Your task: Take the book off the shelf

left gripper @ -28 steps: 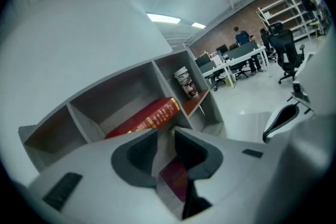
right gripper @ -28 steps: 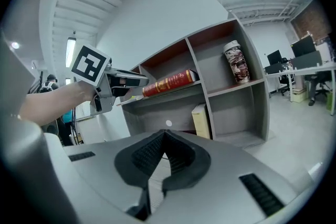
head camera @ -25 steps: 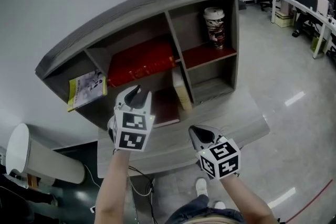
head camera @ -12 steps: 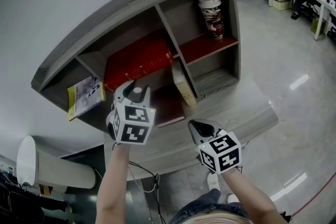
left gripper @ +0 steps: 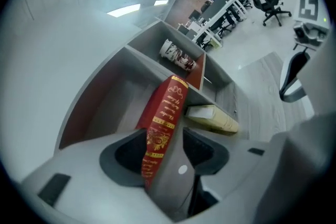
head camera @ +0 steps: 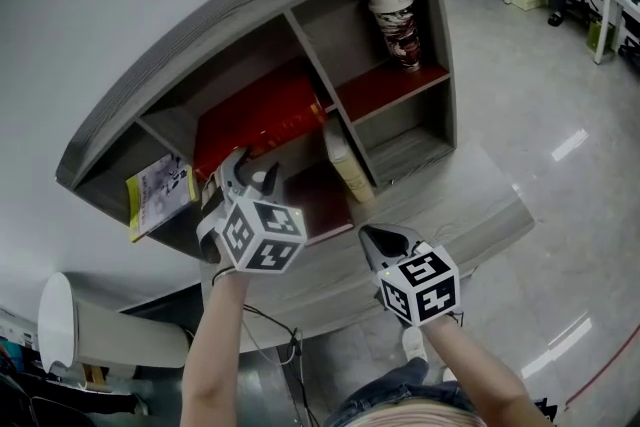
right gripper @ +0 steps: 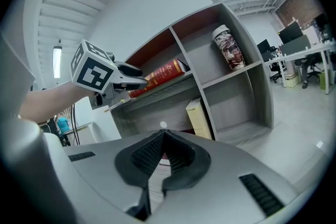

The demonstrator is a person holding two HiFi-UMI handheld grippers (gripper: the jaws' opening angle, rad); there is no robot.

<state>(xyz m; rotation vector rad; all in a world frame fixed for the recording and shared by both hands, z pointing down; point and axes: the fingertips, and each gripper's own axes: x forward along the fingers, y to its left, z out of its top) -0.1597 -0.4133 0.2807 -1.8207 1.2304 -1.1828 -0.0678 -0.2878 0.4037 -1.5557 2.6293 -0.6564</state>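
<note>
- At the wide upper compartment of the shelf point(head camera: 250, 10), the left gripper point(head camera: 252, 172) is right up at the red book point(left gripper: 165, 107). Its jaws have just been opening and now sit apart on either side of the gold-printed spine, so it's straddling the book, not squeezing it.
- The red book is on the shelf, lying flat on its board with the spine facing out. You can see that best from the right gripper view.
- The right gripper point(head camera: 383, 239) hangs lower and off to the right, well apart from the shelf, out over the grey table top point(head camera: 450, 215). Its jaws are together and there's nothing between them.
- One level down, a cream book point(head camera: 345, 160) stands tilted by the divider, with a dark red book point(head camera: 318, 203) lying flat beside it.
- The upper right cubby has a patterned paper cup point(head camera: 395, 23) standing upright on a red liner.
- Way over at the left end of the shelf, a magazine point(head camera: 158, 192) pokes out past the edge.
- The background is office desks and chairs on a shiny floor.
</note>
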